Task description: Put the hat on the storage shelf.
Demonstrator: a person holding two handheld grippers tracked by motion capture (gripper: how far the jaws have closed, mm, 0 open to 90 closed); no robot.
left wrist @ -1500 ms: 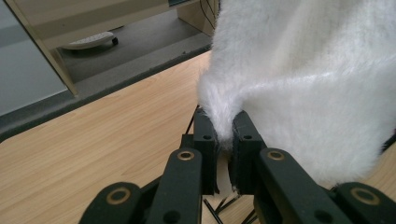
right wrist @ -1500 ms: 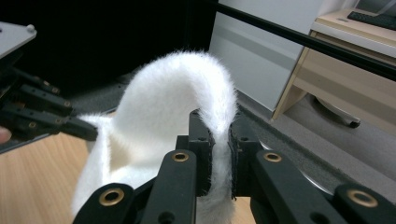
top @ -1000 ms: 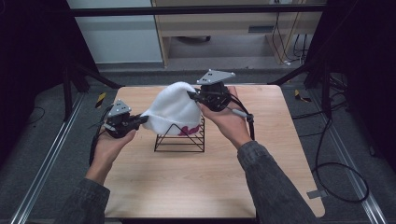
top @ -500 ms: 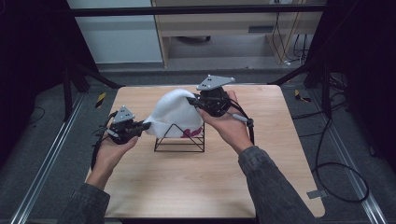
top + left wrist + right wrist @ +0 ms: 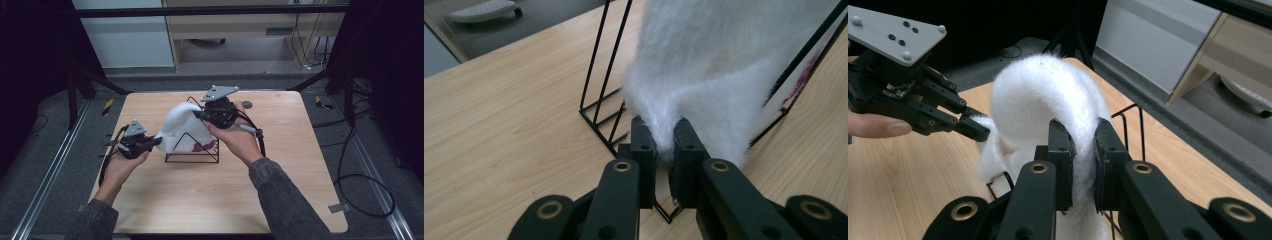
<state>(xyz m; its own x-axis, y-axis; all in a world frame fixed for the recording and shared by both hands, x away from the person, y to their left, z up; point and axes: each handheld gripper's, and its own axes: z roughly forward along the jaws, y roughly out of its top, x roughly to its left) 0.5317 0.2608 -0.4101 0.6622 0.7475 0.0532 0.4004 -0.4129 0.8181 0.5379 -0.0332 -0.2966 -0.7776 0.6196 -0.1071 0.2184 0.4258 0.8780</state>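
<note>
Both grippers, left gripper (image 5: 156, 141) and right gripper (image 5: 199, 115), clamp the white fleece cloth (image 5: 181, 128), now lowered further over the wire rack (image 5: 192, 155), draping nearly done.

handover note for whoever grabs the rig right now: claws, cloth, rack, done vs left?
Left claw: shut on a corner of the white fluffy cloth.
Right claw: shut on the cloth's upper edge.
Cloth hangs between both claws, lying partly in the black wire rack mid-table.
Done: both grips made.
Left: probably drape it over the rack or lift it clear; which one is unclear.
</note>
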